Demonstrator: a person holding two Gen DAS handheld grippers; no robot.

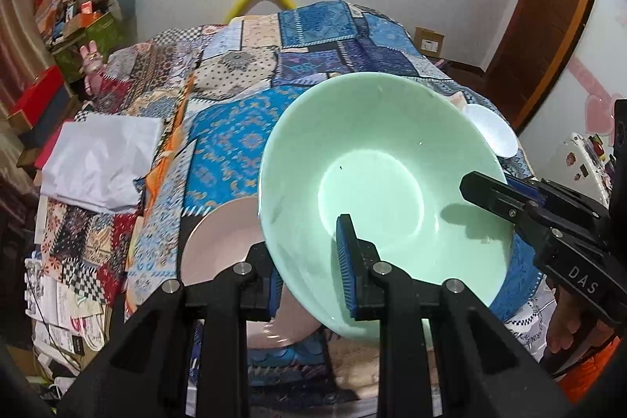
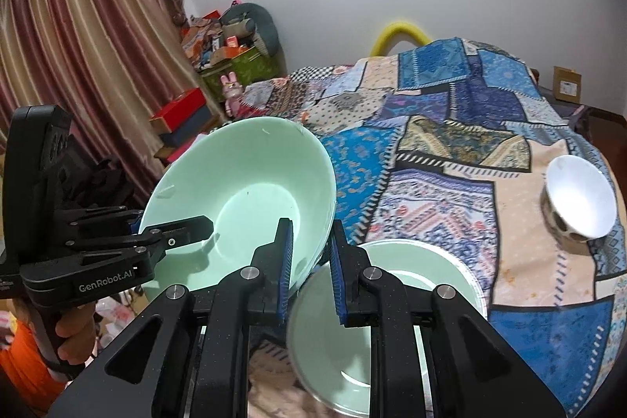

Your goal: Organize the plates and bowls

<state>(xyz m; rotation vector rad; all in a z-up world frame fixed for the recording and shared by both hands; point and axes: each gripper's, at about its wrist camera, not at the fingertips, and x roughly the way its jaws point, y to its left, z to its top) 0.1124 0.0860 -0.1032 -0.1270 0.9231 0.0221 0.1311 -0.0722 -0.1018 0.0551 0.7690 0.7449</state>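
Both my grippers clamp the green bowl (image 1: pixel 376 183), my left gripper (image 1: pixel 309 277) on its seven o'clock rim, my right gripper (image 2: pixel 309 273) opposite. It hangs tilted, glossy and empty, above the pink plate (image 1: pixel 219 245). The green plate (image 2: pixel 392 320) and white bowl (image 2: pixel 580 198) still wait unstacked on the bedspread (image 2: pixel 450 159).

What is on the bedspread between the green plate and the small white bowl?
Nothing. In the right wrist view, only bare patchwork bedspread lies between the green plate and the small white bowl.
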